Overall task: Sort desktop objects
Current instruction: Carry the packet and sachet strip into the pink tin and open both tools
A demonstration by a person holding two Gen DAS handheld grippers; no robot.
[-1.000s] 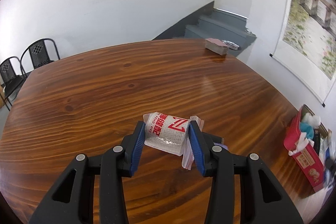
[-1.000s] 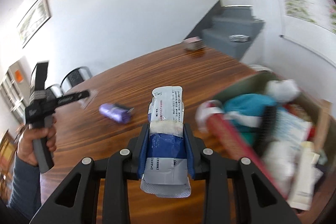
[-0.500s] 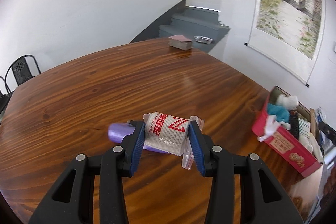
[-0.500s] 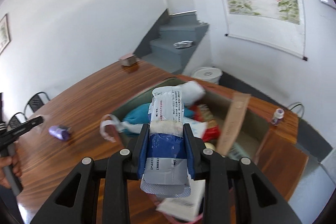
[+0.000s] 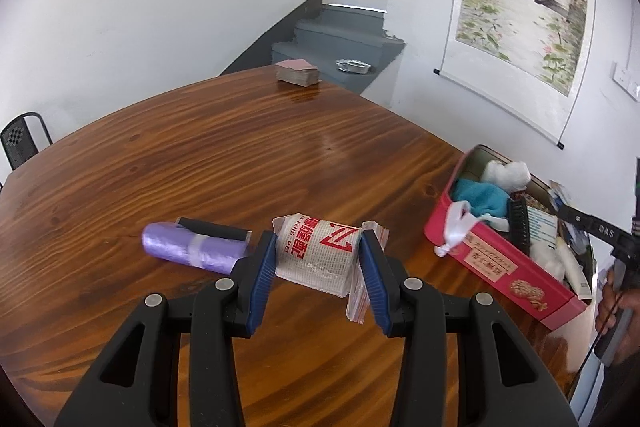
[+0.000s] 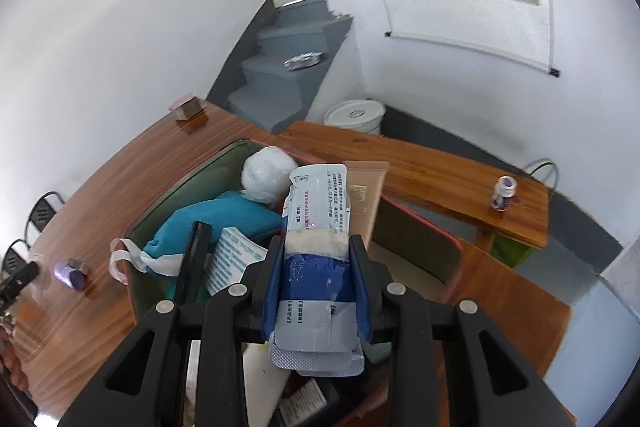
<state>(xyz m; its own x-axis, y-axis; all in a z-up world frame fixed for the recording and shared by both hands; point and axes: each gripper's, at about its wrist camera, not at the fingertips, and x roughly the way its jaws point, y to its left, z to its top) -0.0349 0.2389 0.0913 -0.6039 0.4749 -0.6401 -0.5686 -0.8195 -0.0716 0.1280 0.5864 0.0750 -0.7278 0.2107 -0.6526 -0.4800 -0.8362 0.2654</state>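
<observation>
Right wrist view: my right gripper point(image 6: 316, 291) clamps a blue-and-white medicine packet point(image 6: 316, 247) over the open red storage box point(image 6: 420, 227), ready for dropping. My left gripper point(image 5: 318, 267) pinches a red-printed mesh sachet point(image 5: 320, 251) above the wooden table point(image 5: 240, 163), beside the box, waiting its turn.

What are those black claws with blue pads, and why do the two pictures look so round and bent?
No robot here: a person carries a hand-held gripper in each hand, each with a wide-angle camera looking along its fingers, which bends the view. The left hand-held gripper clamps a white packet with red print above the wooden table, where a purple roll lies. The right hand-held gripper clamps a blue-and-white packet above the red box, already filled with sorted things.
</observation>
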